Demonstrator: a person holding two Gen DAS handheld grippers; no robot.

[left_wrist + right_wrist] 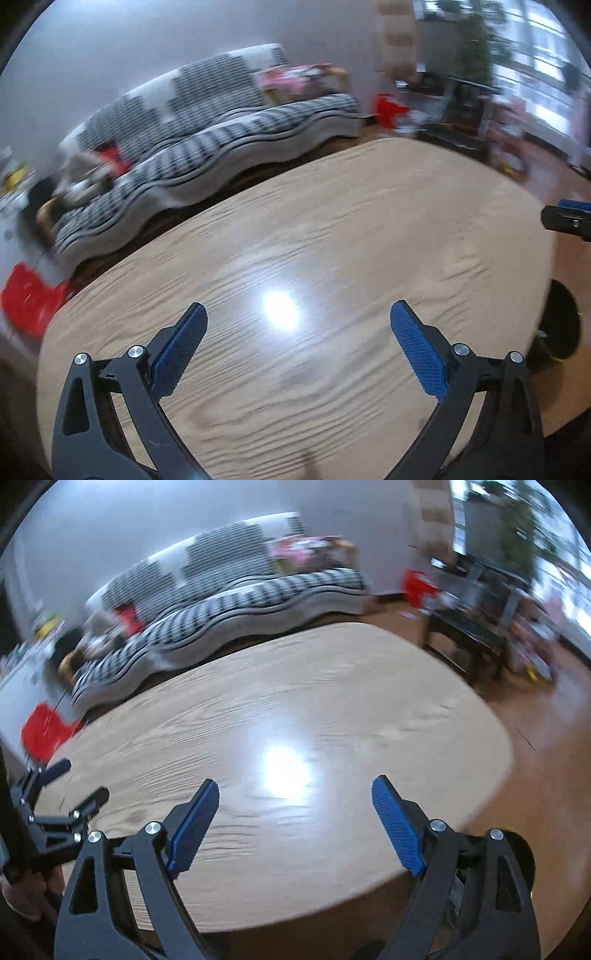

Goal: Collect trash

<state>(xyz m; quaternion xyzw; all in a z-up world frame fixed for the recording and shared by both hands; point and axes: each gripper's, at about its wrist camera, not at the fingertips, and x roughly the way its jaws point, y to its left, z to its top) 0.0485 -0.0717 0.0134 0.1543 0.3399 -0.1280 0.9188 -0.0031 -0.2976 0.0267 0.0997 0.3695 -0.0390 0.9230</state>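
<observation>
No trash shows on the oval light-oak tabletop (332, 221) in either view, so its bearing and long axis cannot be told. The left gripper (298, 314) stands wide and empty; the right gripper (294, 788) likewise, nothing between its blue pads (397, 827). A dark round bin (561, 321), likely the receptacle, sits beside the table's right edge, nearer the right gripper. Beyond: a striped black-and-white sofa (221, 122) and red plastic stool (29, 299). Frames are blurred.

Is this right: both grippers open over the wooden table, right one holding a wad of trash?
No. The right gripper holds nothing: the right wrist view shows only bare wooden table between its open fingers. The left gripper is open over it too.
</observation>
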